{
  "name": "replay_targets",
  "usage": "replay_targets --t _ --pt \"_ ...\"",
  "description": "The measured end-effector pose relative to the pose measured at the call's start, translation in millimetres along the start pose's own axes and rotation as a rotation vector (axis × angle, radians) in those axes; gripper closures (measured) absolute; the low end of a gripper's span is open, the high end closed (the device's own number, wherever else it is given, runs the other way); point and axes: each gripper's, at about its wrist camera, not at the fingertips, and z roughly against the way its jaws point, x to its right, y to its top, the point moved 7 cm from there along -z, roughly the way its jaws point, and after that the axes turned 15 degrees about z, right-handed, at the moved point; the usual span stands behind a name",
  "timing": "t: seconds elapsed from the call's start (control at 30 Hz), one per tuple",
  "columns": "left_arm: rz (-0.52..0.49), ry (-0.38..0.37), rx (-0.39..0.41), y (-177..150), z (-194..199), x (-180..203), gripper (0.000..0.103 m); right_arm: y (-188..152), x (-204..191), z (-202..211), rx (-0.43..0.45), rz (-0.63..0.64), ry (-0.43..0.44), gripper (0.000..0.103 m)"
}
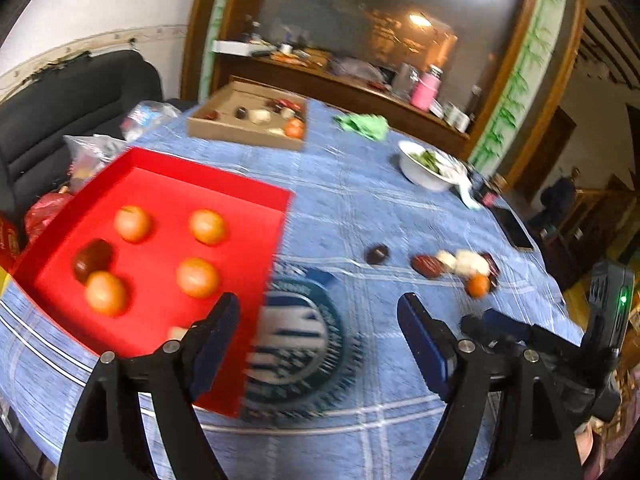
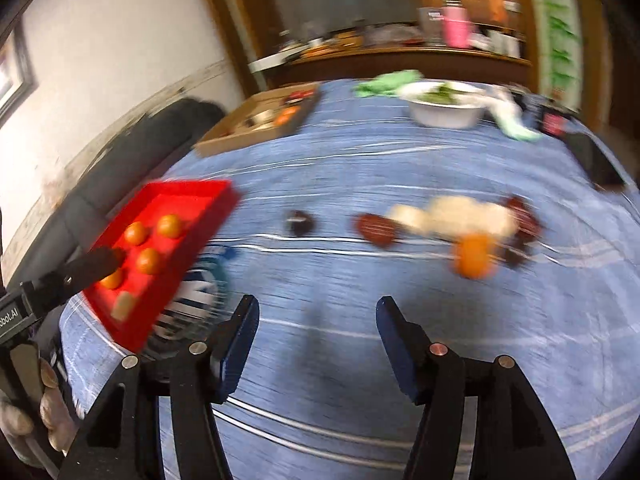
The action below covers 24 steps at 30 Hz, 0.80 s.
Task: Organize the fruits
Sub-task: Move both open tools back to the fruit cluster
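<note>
Both the left claw and the right claw are released, empty — the small round orange fruit, well right of the red tray, looks light, firm, roll-prone; pinch across its middle.

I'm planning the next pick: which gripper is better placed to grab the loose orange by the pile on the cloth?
Probably the right gripper. It is open and empty, and the orange lies just ahead, slightly to its right. The left gripper, also open, sits beside the red tray, farther from that pile.
</note>
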Motion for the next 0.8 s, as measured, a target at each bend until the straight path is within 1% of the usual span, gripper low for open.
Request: replay_targets --t 0.07,0.17,0.27,0.37,0.5,0.57,0.7,0.77,0.8 --pt "-0.023 -0.003 -0.025 -10 -4 12 0.023 -14 27 11 0.002 -0.045 -0.025 0.033" --pt "-0.052 -0.010 -0.048 -22 -9 30 0.023 -34 59 20 -0.017 -0.108 -0.043 0.034" --pt "-0.089 0.008 -0.071 -32 -15 46 0.023 -43 78 27 -0.020 -0.172 -0.017 0.034" --pt "-0.102 0.003 -0.088 -37 -18 54 0.023 -39 87 36 -0.016 -0.153 -0.059 0.034" --pt "-0.127 0.008 -0.101 -44 -23 58 0.023 -32 90 35 -0.023 -0.136 -0.055 0.034" --pt "-0.126 0.011 -0.110 -46 -27 57 0.023 -24 88 28 -0.040 -0.111 -0.046 0.034" --pt "-0.104 0.022 -0.109 -45 -34 48 0.023 -9 88 3 -0.083 -0.048 -0.080 0.034" --pt "-0.098 0.029 -0.106 -45 -35 45 0.023 -2 95 -14 -0.108 -0.046 -0.103 0.037" --pt "-0.101 0.036 -0.104 -44 -36 44 0.023 1 97 -24 -0.121 -0.053 -0.103 0.042"
